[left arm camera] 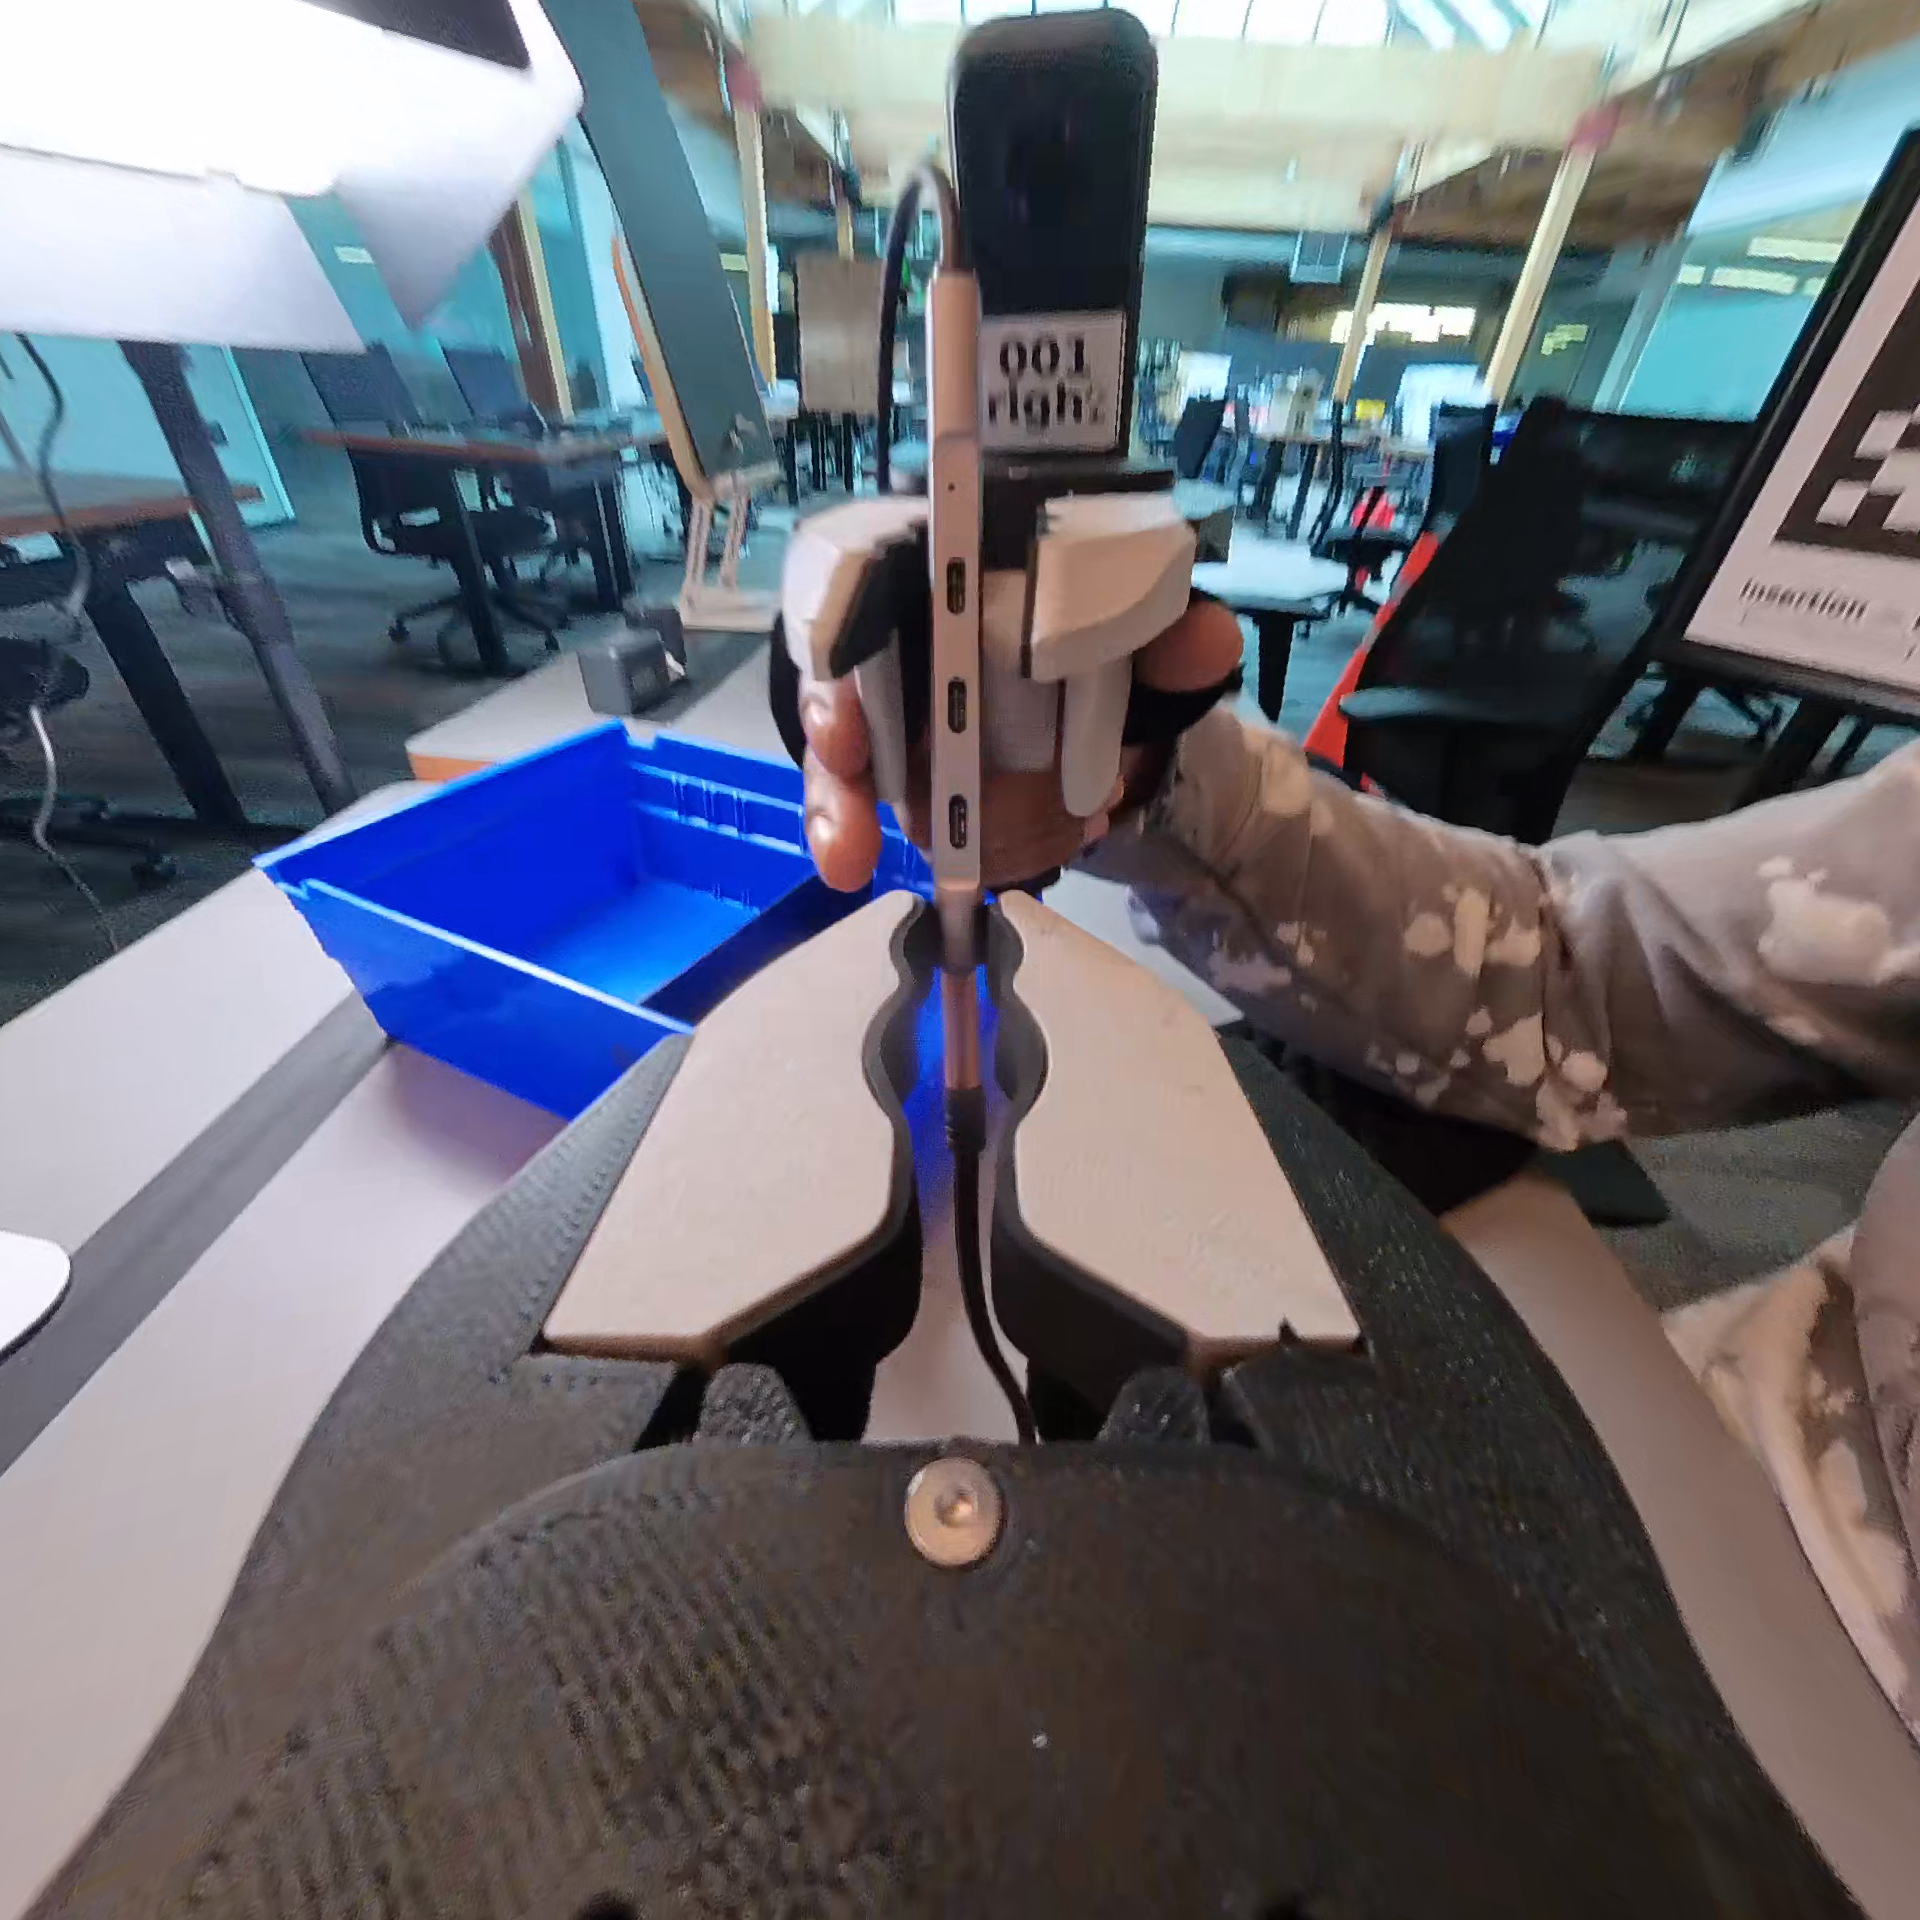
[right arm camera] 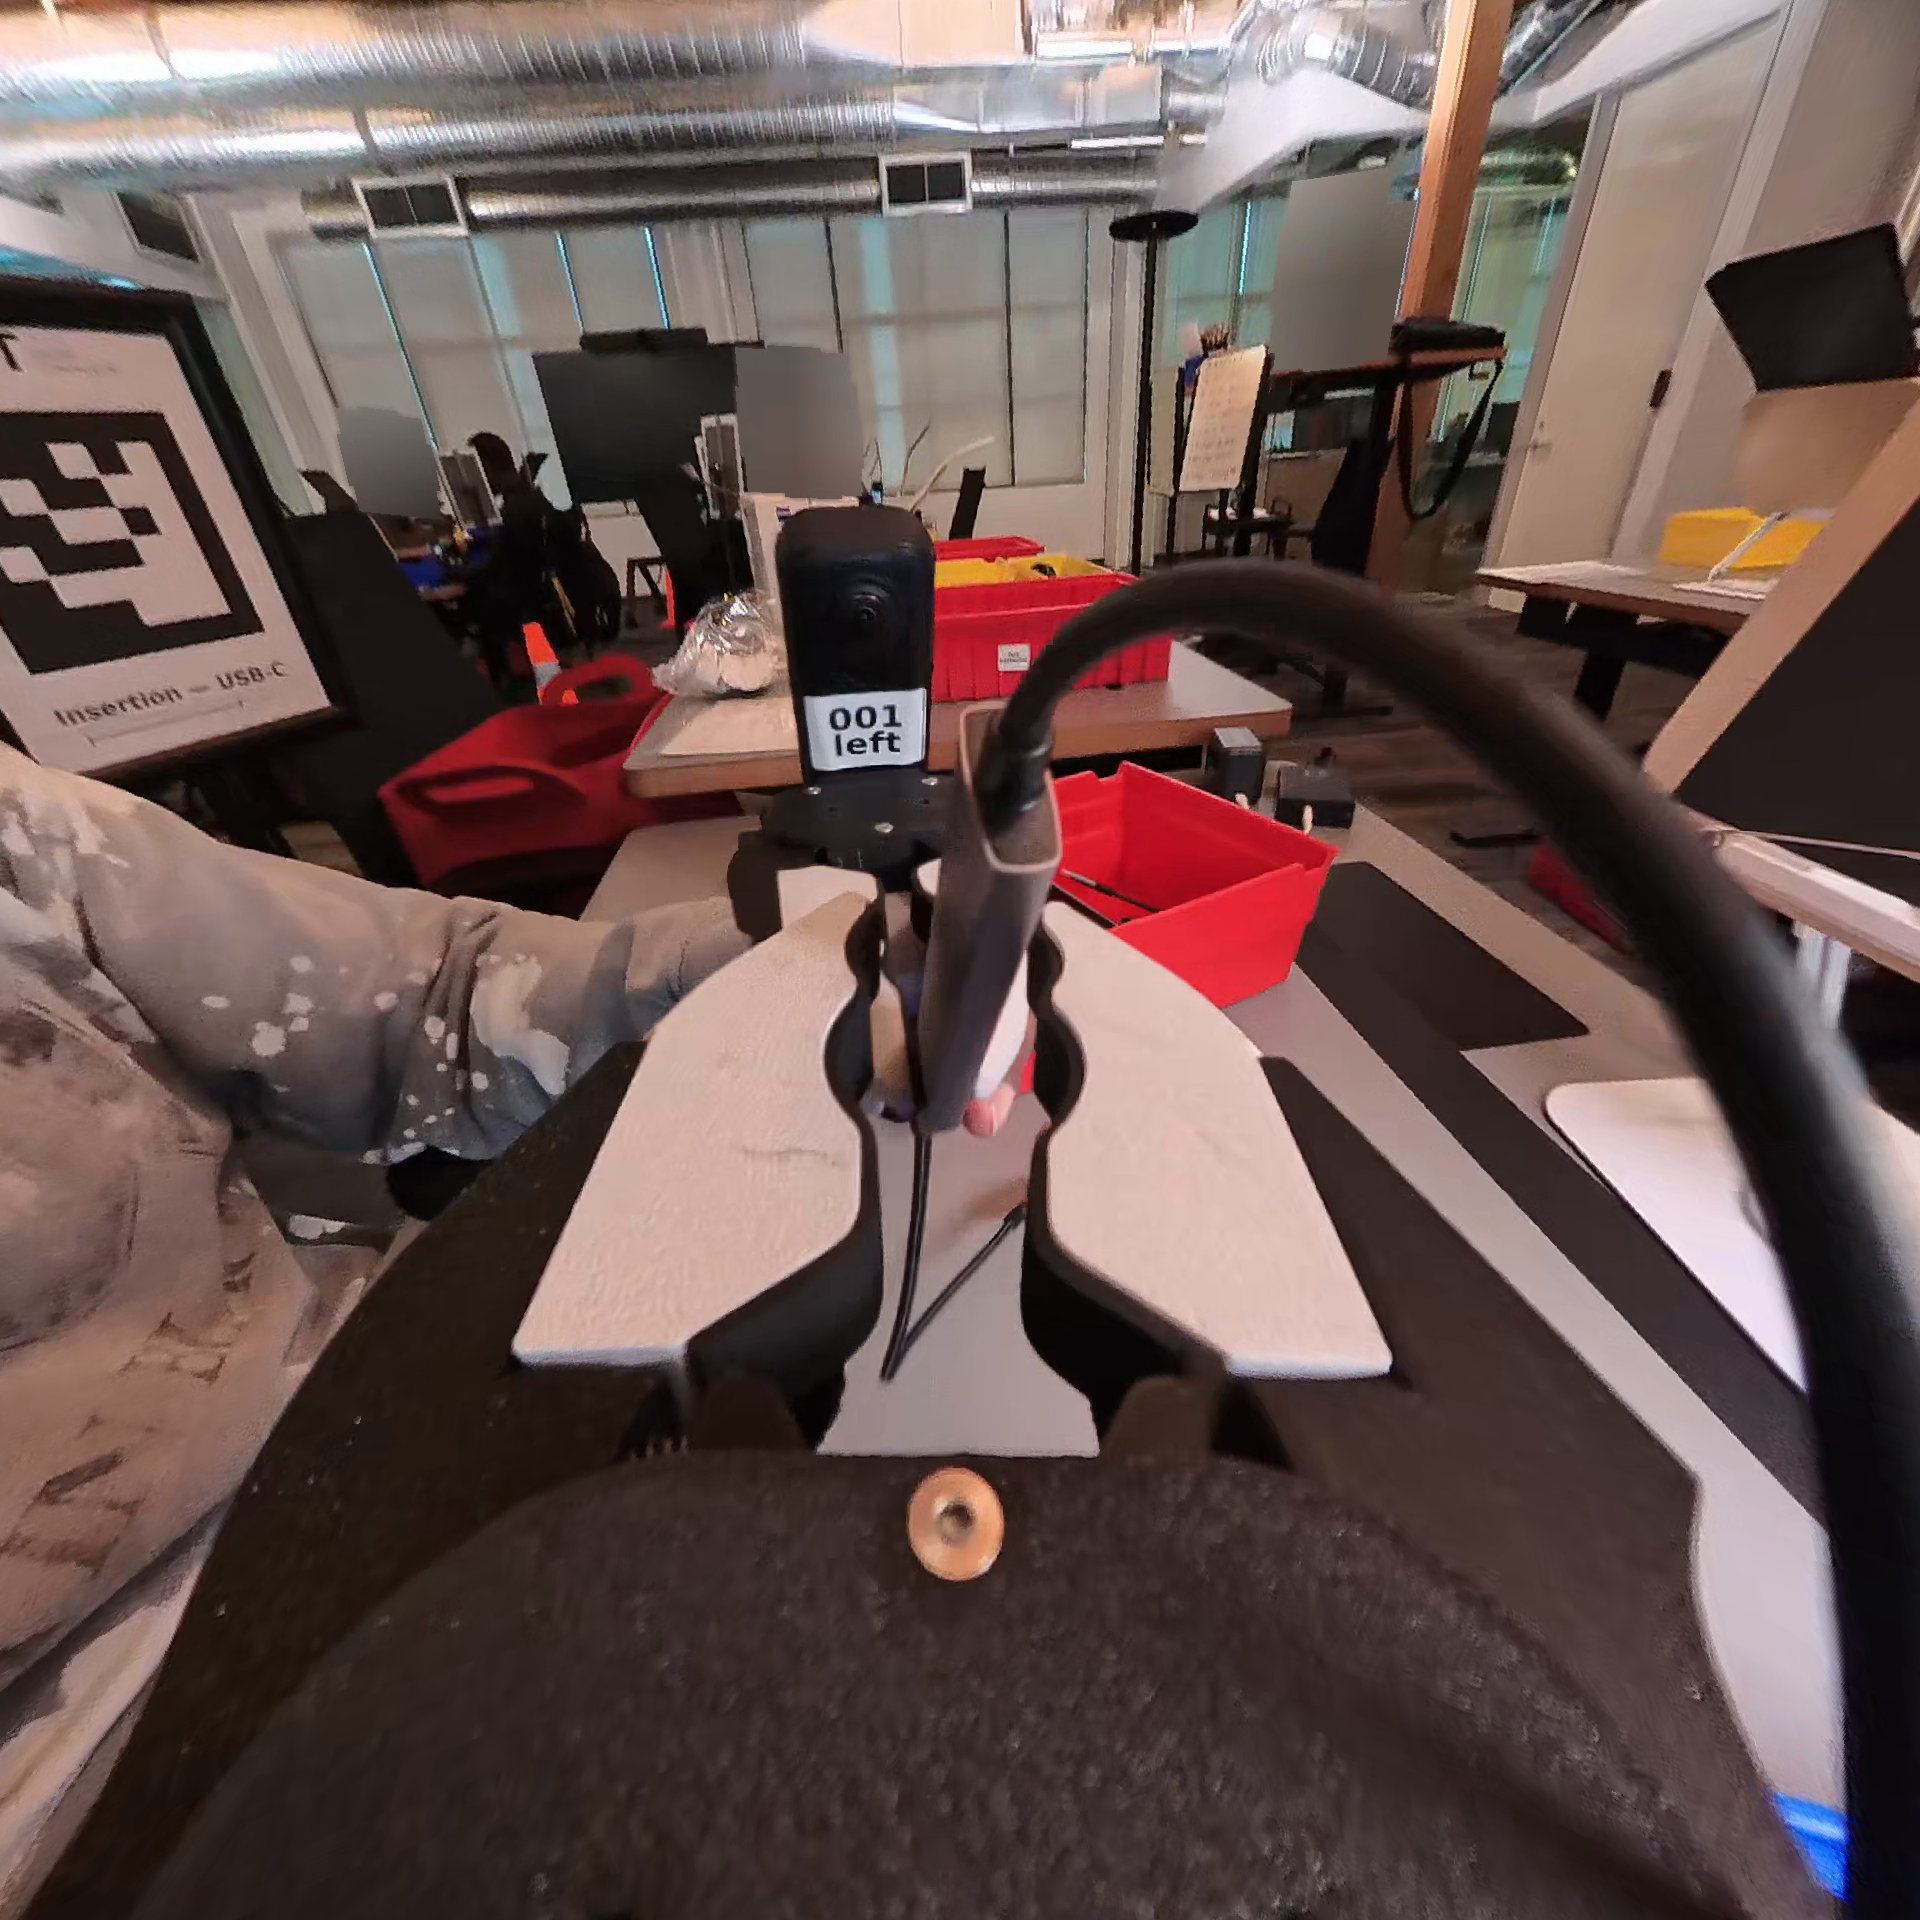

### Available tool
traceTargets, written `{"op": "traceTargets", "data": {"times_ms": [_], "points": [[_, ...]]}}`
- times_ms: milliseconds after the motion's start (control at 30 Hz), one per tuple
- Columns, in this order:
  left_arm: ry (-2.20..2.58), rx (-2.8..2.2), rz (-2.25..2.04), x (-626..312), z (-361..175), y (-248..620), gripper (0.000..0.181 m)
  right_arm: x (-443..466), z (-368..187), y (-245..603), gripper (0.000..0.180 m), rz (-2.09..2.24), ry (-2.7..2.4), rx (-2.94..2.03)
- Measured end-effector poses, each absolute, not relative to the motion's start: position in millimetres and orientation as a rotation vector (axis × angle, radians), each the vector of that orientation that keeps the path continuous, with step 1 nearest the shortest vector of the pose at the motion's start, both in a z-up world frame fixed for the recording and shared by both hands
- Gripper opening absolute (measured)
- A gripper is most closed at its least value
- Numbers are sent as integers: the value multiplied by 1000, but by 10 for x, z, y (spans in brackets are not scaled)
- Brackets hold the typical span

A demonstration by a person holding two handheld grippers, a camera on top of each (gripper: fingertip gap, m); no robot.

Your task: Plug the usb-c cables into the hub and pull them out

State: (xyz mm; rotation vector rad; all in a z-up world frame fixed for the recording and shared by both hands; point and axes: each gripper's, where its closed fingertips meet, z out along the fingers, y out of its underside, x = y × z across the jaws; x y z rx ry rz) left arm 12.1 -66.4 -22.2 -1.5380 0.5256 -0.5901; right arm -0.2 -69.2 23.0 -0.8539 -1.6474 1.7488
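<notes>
A slim grey hub (left arm camera: 958, 520) stands upright in the air, with three empty USB-C ports on the edge that faces the left wrist camera. My right gripper (right arm camera: 966, 935) is shut on the hub (right arm camera: 982, 935). The hub's thick black lead (right arm camera: 1455, 665) arches from its top end to the right. My left gripper (left arm camera: 958, 925) is shut on the grey plug of a USB-C cable (left arm camera: 963, 1018), right under the hub's lower end. The plug meets that end; how deep it sits is hidden. Its thin black cable (left arm camera: 977, 1247) hangs down between my fingers.
A blue bin (left arm camera: 582, 935) stands on the grey table behind the left gripper. A red bin (right arm camera: 1195, 883) stands behind the right one. A marker board (right arm camera: 125, 540) stands at the side. A white pad (right arm camera: 1683, 1174) lies at the right. A person's patterned sleeve (left arm camera: 1507, 935) reaches in. My hands' fingertips stand some 5 cm from each other.
</notes>
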Motion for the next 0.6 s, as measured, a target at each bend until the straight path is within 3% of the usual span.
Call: {"op": "traceTargets", "data": {"times_ms": [300,600], "points": [[407,-1316,-712,32,46,-737,10,38,332,-672,16,1822,-1575,-800],[439,-1369,-751,109,-67,-708,10,81,320,-685,9,1759,-1634,-812]]}}
